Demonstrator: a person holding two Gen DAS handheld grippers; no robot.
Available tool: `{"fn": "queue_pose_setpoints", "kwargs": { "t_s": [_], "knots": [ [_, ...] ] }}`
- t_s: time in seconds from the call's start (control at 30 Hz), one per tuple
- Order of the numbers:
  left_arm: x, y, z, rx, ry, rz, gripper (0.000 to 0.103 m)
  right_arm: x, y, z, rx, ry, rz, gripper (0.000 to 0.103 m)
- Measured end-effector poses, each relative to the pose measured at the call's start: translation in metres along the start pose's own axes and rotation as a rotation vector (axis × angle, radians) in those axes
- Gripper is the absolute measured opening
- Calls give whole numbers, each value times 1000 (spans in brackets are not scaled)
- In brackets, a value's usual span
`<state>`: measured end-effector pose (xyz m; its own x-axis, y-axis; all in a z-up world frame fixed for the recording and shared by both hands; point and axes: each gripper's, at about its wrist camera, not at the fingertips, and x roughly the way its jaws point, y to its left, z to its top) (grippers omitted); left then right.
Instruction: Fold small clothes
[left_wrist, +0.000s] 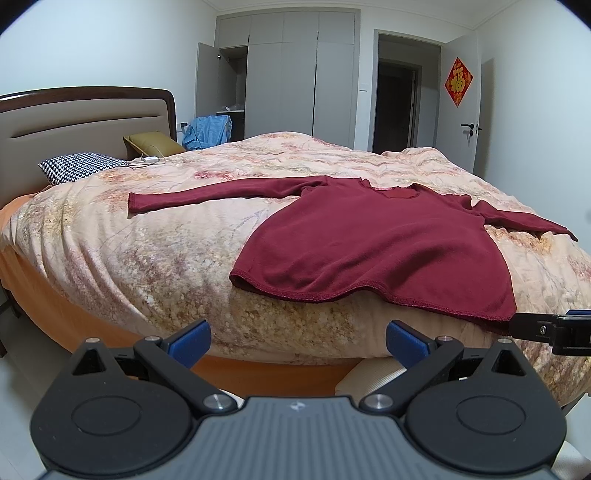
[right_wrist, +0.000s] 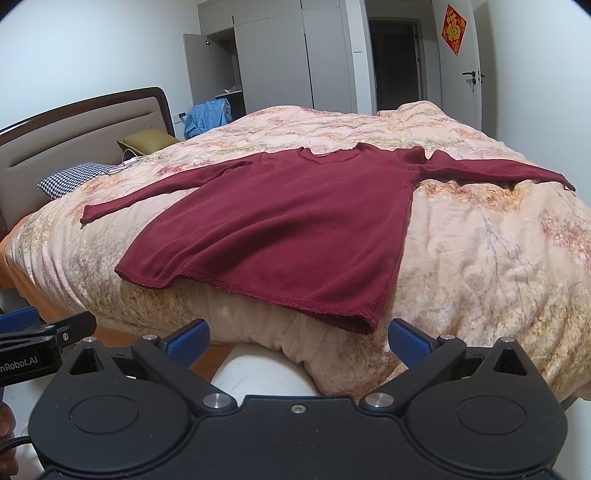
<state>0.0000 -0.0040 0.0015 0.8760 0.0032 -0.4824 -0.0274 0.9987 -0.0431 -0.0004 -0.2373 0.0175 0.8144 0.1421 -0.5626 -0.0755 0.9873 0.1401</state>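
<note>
Dark red long-sleeved knit top lies flat, sleeves spread, on the floral peach quilt, its hem over the quilt's near edge, and just short of that edge hover the left gripper and right gripper, both with blue-padded jaws apart, holding nothing.

Home bedroom: bed, headboard, built-in wardrobe, pillows.

Maroon shirt ahead of the jaws looks like soft matte fleecy knit; the quilt under it is crinkly floral cloth, and the headboard has a glossy wood frame.
</note>
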Motion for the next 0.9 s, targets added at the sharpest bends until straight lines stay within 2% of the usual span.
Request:
{"fn": "queue_pose_setpoints", "kwargs": {
  "t_s": [0.9],
  "knots": [
    [0,-4,-2,4,3,1,103,0,-1,0,11,3,-1,103]
  ]
}}
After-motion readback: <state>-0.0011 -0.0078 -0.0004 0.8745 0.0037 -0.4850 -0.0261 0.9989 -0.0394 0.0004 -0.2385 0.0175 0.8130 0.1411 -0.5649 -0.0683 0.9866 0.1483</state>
